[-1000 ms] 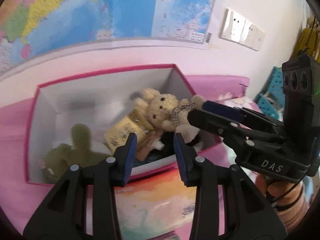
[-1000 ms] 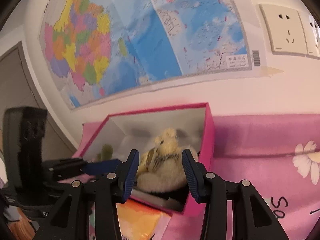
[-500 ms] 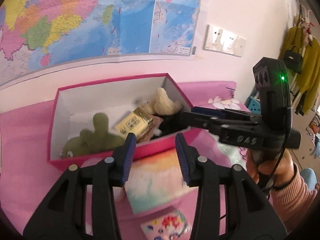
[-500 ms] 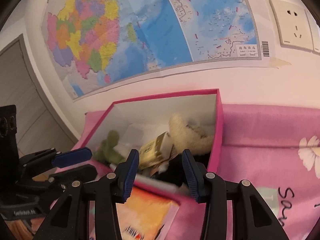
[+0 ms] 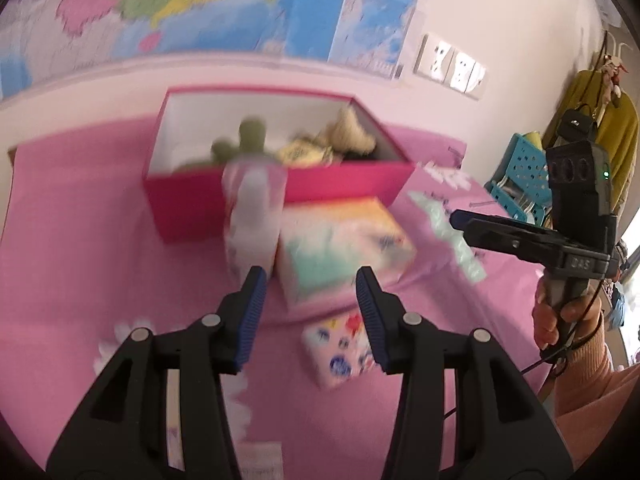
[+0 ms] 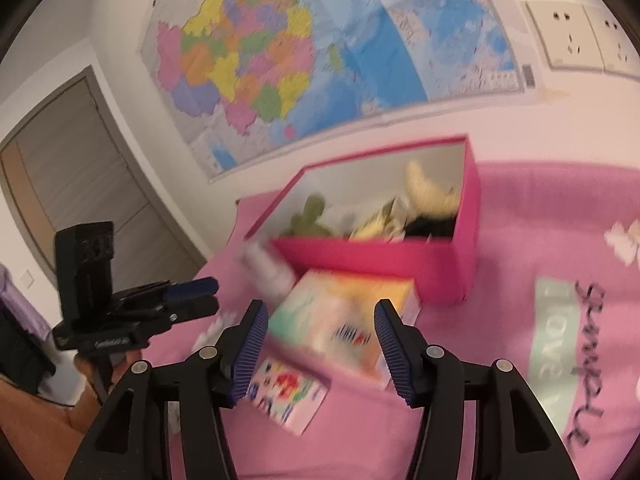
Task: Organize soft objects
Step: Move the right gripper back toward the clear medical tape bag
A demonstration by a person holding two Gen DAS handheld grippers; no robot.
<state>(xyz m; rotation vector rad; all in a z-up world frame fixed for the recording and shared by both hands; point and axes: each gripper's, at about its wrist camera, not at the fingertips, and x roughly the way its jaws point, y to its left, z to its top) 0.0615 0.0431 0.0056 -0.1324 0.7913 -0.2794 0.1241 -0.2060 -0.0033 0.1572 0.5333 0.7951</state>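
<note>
Both grippers have pulled back from the pink box (image 5: 280, 192) since a second ago, when the right gripper's jaws framed the cream teddy bear inside it; now that bear (image 6: 428, 192) lies in the box's right end, released. The left gripper (image 5: 308, 284) hangs over the pink sheet (image 5: 80, 280) with its jaws apart and opening, nothing between them. The right gripper (image 6: 318, 330) also has its jaws apart and opening, empty, above a pastel flat package (image 6: 344, 320). Inside the box, a green plush toy (image 6: 310, 220) sits at the left, a yellow packet (image 6: 376, 224) in the middle and something black beside the bear. A blurred white bottle (image 5: 252, 216) stands just in front of the box, touching the pastel package's left side. A small printed pack (image 5: 340, 348) lies nearer the cameras. A map (image 6: 320, 60) hangs on the wall behind.
</note>
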